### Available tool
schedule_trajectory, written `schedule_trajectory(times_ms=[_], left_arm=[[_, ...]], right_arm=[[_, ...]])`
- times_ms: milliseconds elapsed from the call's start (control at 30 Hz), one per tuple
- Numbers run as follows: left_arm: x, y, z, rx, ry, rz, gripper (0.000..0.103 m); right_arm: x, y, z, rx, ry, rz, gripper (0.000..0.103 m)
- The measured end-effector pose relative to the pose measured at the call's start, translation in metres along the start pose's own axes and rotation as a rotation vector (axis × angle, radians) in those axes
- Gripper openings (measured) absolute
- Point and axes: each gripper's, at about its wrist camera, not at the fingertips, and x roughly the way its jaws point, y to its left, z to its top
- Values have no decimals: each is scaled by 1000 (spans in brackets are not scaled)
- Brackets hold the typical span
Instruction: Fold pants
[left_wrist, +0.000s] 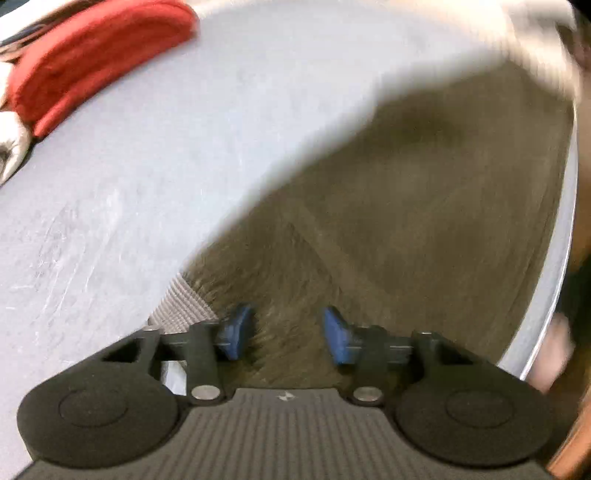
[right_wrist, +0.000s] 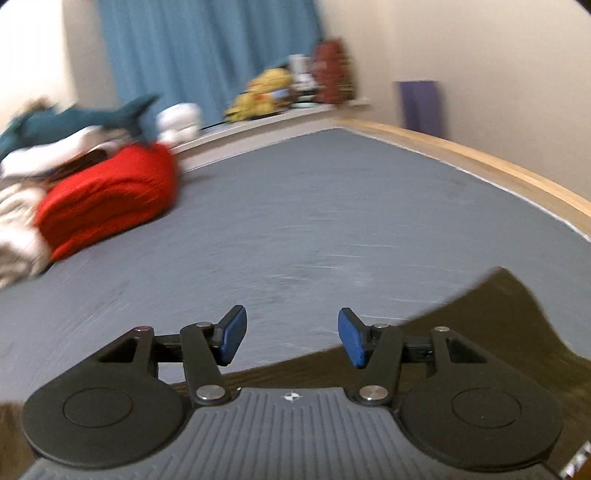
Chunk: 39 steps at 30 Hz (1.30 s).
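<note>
Olive-brown pants lie spread on the grey surface, with a grey ribbed band at their near left edge. My left gripper hovers right over the cloth beside that band. Its blue pads stand apart and the fabric runs under the gap, not pinched. In the right wrist view only a dark edge of the pants shows at the lower right. My right gripper is open above the grey surface, with nothing between its pads. Both views are blurred.
A folded red garment lies at the far left beside a pile of white and teal clothes. A wooden rim borders the surface on the right. A blue curtain and a cluttered ledge with a yellow toy stand behind.
</note>
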Motion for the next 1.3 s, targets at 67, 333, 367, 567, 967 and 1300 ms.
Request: schedule_trajectory(times_ms=[67, 333, 367, 567, 967, 1300], left_arm=[[-8, -3, -2, 8, 7, 6, 47], [-29, -10, 7, -36, -103, 51, 54], [-33, -9, 11, -59, -145, 56, 62], [-24, -5, 33, -182, -236, 118, 54], [28, 13, 51, -220, 22, 252, 28], [11, -18, 108, -232, -199, 176, 33]], right_arm=[[3, 16, 3, -18, 1, 22, 58], [13, 25, 13, 44, 2, 21, 59], [16, 26, 8, 26, 8, 28, 59], [31, 81, -11, -185, 67, 103, 59], [88, 212, -79, -551, 222, 226, 59], [124, 230, -84, -540, 232, 55, 75]])
